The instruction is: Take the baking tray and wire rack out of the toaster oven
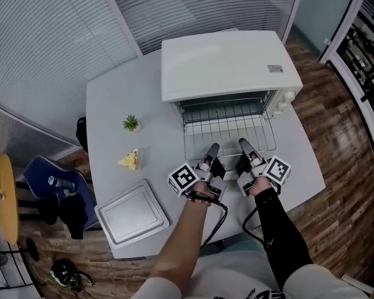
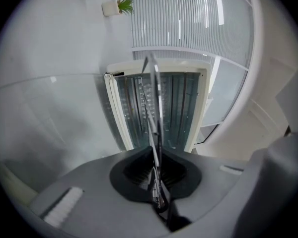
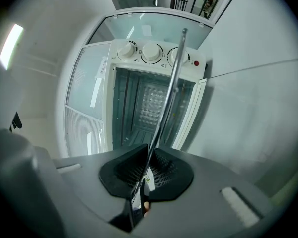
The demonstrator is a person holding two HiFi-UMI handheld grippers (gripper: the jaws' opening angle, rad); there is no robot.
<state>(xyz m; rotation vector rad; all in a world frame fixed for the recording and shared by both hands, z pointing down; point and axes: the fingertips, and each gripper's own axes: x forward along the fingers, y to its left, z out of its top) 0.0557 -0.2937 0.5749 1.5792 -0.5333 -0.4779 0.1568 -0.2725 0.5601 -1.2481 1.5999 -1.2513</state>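
The white toaster oven point(image 1: 227, 61) stands on the grey table point(image 1: 112, 104) with its door down. The wire rack point(image 1: 227, 129) sticks out of the oven's mouth over the door. My left gripper point(image 1: 210, 151) is shut on the rack's front edge, left of centre. My right gripper point(image 1: 244, 145) is shut on the same edge a little to the right. In the left gripper view the rack point(image 2: 154, 108) runs edge-on from my left gripper point(image 2: 158, 182) into the oven point(image 2: 188, 108). The right gripper view shows the rack point(image 3: 169, 103) the same way, pinched in my right gripper point(image 3: 145, 175). The silver baking tray point(image 1: 132, 215) lies on the table's front left corner.
A small potted plant point(image 1: 131, 123) and a yellow wedge of cake point(image 1: 131, 161) sit on the table left of the oven. The oven's knobs point(image 3: 151, 52) are on its right side. A blue chair point(image 1: 56, 182) and a yellow round table point(image 1: 6, 198) stand on the floor at the left.
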